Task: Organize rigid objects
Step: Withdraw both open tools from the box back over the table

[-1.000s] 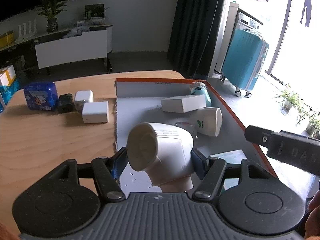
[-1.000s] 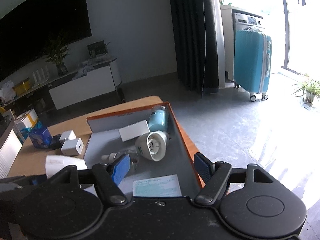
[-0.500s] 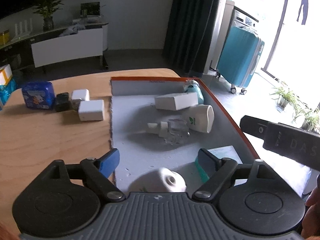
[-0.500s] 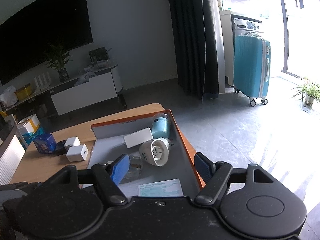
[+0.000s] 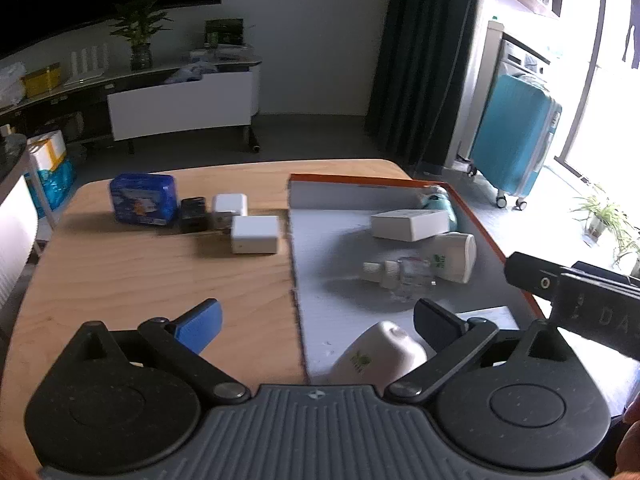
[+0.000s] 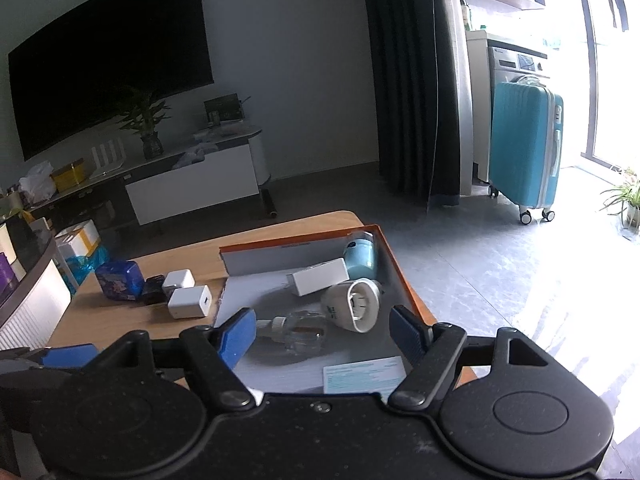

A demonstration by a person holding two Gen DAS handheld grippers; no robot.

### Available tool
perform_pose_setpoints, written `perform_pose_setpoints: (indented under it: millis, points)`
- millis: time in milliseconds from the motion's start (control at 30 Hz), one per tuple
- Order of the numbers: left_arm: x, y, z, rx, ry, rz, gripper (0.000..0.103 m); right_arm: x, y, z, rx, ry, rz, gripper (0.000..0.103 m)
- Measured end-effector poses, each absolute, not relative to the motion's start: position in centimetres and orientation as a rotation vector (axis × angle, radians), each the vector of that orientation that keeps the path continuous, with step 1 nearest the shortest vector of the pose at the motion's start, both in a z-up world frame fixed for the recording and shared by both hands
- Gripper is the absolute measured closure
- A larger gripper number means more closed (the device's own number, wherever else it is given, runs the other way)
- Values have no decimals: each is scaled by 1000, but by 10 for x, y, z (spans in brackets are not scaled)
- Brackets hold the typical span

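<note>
**Four pieces left on the tabletop as the white bottle lands in the box**

Four items sit ahead and to the left of the left tool point(image 5: 316, 320): the blue tin point(image 5: 143, 199), a small black block point(image 5: 194, 213) and two white adapters, the rear white adapter point(image 5: 229, 205) and the near white adapter point(image 5: 255, 234), bunched close together on the wooden tabletop point(image 5: 140, 280).

Here is the change. A second ago the left tool was clamped around the white bottle point(image 5: 378, 354); now its fingers are spread wide and the bottle lies on its side on the grey floor of the orange-rimmed box point(image 5: 480, 220), right beneath the tool, close under its right finger. That is a clean release, and one more thing is sorted.

Further ahead in the box lie the white carton point(image 5: 410, 224), the teal bottle point(image 5: 440, 204) at the far corner, a white cup-shaped bottle point(image 5: 456, 256) on its side and a clear glass bottle point(image 5: 400, 274) just beside it. A printed card point(image 6: 362, 374) lies at the near end, just under the right tool point(image 6: 322, 332).

The right tool hangs over the near end of the box, fingers apart, carrying nothing.

My read: the left tool has swung leftwards and looks ready to go for the cluster. The near white adapter is closest and should be next, though it sits snug against its neighbours, so a clumsy approach could nudge them.
</note>
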State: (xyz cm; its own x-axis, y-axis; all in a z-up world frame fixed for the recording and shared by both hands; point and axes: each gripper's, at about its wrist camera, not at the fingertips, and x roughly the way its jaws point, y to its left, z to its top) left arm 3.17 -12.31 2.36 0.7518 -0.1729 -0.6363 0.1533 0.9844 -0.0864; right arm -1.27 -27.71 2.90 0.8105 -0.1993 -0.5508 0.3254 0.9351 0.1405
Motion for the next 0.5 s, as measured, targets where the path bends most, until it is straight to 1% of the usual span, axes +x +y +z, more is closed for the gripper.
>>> perform_pose_setpoints:
  millis: [500]
  points:
    - [25, -62, 25, -99, 702, -60, 0, 5, -233, 21, 187, 618, -157, 15]
